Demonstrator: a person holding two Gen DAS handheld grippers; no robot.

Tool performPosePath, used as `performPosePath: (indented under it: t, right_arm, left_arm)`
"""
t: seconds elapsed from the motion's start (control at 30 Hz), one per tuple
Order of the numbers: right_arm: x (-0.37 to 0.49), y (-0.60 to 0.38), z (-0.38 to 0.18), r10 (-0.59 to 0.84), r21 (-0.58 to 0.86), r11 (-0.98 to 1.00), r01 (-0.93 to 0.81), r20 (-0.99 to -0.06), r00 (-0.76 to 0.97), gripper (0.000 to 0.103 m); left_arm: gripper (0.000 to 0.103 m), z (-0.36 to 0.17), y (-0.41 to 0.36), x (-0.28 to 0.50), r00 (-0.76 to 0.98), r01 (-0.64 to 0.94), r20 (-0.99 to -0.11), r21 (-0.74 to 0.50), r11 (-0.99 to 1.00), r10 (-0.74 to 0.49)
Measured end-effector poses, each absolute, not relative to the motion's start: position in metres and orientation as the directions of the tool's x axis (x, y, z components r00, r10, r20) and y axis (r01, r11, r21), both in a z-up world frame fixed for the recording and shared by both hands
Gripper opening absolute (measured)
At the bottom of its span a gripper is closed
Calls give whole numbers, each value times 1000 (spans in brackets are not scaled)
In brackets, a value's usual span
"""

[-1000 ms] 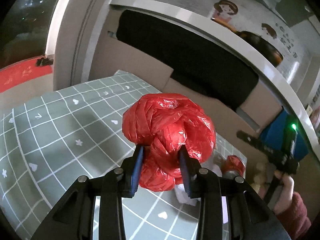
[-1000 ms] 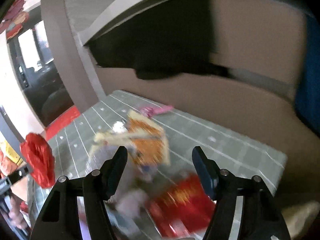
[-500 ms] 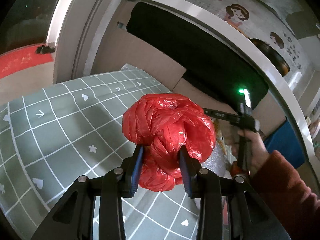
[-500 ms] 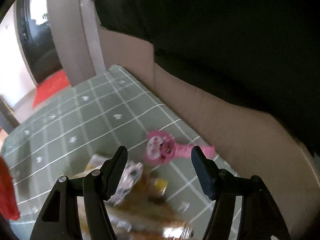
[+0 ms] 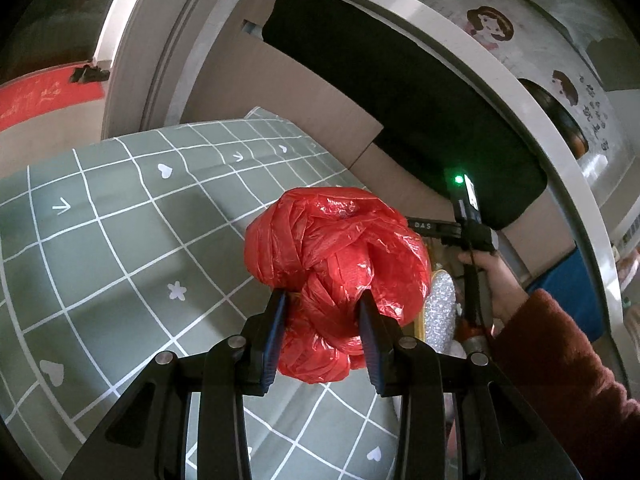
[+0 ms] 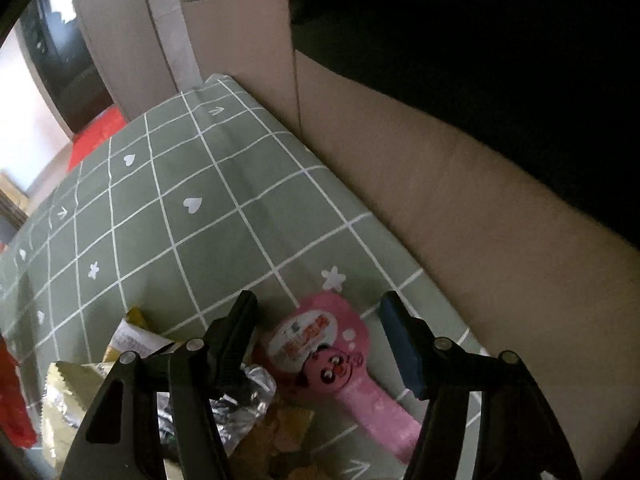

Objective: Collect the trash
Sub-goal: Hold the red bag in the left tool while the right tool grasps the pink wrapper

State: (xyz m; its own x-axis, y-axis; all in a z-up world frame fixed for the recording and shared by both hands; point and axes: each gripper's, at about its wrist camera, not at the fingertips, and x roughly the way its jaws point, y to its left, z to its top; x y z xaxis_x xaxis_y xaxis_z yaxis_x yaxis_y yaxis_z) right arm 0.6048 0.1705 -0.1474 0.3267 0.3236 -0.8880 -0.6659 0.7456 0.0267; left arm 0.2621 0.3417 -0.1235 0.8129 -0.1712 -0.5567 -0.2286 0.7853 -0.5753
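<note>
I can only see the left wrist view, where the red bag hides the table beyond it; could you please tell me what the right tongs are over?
Observer: The right tongs are over a pink wrapper with a cartoon face, lying on the green cloth. Their jaws are closing, not yet pressing on it.
Operator: Thank you. Is there other trash near it?
Observer: Yes, a crumpled foil wrapper lies just left of the pink one, partly under the left finger.
Operator: Anything else further left?
Observer: A yellow packet lies beyond the foil, towards the red bag at the picture's left edge.
</note>
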Motion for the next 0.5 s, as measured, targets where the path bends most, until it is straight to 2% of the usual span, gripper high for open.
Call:
performPosePath:
  t: [0.03,0.1,0.3,0.5]
  right_arm:
    - [602,167,-147,328,42,752,-658,-889,318,59]
    - [598,163,-146,327,60,765,-641,-894,307,49]
    - [565,144,-137,370,137,774,-618,-890,266,48]
    - [507,124,-107,504,247,719,-650,-829,243,48]
  left_arm:
    - [36,-124,341,262,813,-229,-557,-576,784,-172]
    - [36,-124,340,262,811,-229,-558,-580,782,-176]
    - [36,-121,334,257,815,-211,-546,-589,780,-192]
    - [36,-115,324,248,821,-186,-532,-593,784,-207]
